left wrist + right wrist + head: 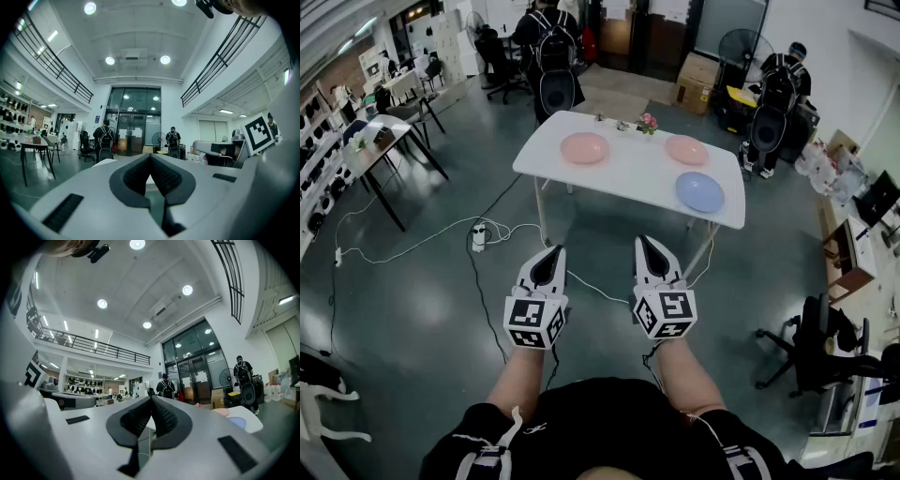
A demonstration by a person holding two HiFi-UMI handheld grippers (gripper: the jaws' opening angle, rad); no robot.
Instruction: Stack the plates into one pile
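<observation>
Three plates lie apart on a white table [619,173] ahead of me: a pink plate [584,147] at the left, a second pink plate [685,149] at the back right, and a blue plate [699,191] at the front right. My left gripper [553,251] and right gripper [648,243] hang side by side well short of the table's near edge, both shut and empty. From the right gripper view the blue plate [238,422] and a pink plate [220,412] show low at the right. The left gripper [151,156] has its jaw tips closed together.
Cables and a power strip [478,236] lie on the floor before the table. Two people with backpacks [553,56] [776,98] stand beyond it. A desk [375,141] sits at the left, an office chair [811,347] at the right, a small flower pot [648,123] at the table's back edge.
</observation>
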